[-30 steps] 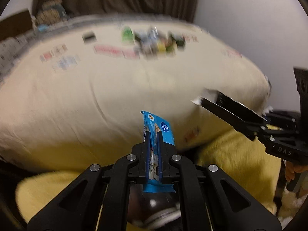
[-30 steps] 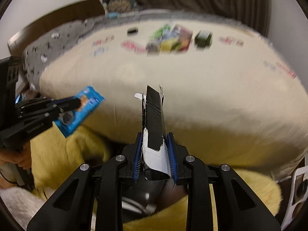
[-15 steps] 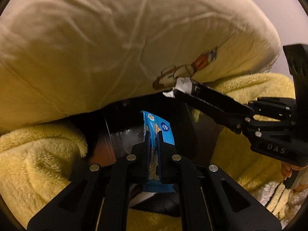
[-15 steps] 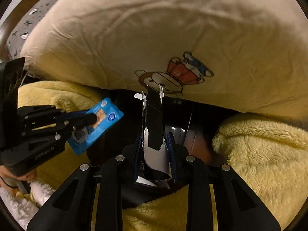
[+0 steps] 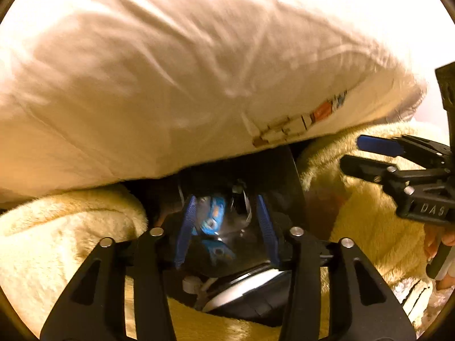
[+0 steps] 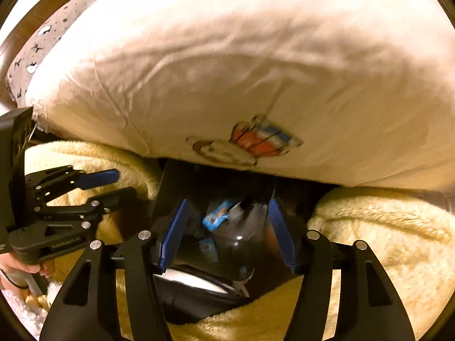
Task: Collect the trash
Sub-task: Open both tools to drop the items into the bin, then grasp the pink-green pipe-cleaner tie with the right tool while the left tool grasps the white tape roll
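A dark bin (image 5: 287, 176) sits below the bed edge, between folds of yellow blanket; it also shows in the right wrist view (image 6: 173, 187). A blue snack wrapper (image 5: 212, 218) lies inside it, also seen in the right wrist view (image 6: 217, 215), with other dark trash I cannot make out. My left gripper (image 5: 226, 221) is open and empty over the bin mouth. My right gripper (image 6: 227, 228) is open and empty over the bin too. Each gripper shows in the other's view, right (image 5: 369, 156) and left (image 6: 113, 183).
A cream duvet (image 5: 170, 71) with a bear print (image 6: 241, 142) overhangs the bin from above. Fluffy yellow blanket (image 6: 384, 236) crowds the bin on both sides. A white-rimmed dark object (image 5: 244, 289) lies at the bin's near side.
Both grippers have opened. The blue wrapper left my left gripper and the black-and-white piece left my right gripper; the wrapper now lies in the bin. Both cameras have moved closer to the bin.
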The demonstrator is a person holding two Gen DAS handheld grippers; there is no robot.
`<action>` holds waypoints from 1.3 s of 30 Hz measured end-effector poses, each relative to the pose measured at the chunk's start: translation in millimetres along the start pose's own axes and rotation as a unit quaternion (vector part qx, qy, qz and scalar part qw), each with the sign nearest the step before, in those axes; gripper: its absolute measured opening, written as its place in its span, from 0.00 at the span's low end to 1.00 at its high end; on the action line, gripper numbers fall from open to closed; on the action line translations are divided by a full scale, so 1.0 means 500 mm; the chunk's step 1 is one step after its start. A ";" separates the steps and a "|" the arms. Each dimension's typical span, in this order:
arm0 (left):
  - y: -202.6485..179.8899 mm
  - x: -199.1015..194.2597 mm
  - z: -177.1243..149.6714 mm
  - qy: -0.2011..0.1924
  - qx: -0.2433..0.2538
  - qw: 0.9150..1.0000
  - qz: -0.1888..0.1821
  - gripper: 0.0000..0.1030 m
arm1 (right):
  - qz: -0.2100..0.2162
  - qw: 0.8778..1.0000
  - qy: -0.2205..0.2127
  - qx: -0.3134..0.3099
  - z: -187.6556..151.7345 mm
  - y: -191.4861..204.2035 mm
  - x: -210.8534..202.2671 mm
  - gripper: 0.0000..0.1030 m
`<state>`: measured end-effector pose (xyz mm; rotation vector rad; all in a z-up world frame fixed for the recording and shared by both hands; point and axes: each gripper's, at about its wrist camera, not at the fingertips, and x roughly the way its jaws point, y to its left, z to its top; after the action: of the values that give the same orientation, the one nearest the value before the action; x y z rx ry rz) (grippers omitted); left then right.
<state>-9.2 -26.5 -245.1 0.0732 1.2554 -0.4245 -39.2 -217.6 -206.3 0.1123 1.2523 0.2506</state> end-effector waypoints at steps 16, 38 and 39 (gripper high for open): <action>0.007 -0.256 0.137 -0.201 0.025 0.976 0.083 0.75 | -0.088 0.970 -0.227 -0.019 0.147 -0.022 -0.233 0.76; -0.014 -0.177 0.323 -0.213 0.027 0.976 0.043 0.75 | -0.046 0.973 -0.222 0.038 0.435 -0.040 -0.099 0.50; -0.014 -0.174 0.327 -0.213 0.027 0.976 0.041 0.75 | -0.039 0.975 -0.214 0.043 0.441 -0.045 -0.086 0.50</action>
<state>115.1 -55.8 -110.6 0.0749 0.8156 -0.3785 160.2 -238.4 -102.6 0.1802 0.8351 0.0958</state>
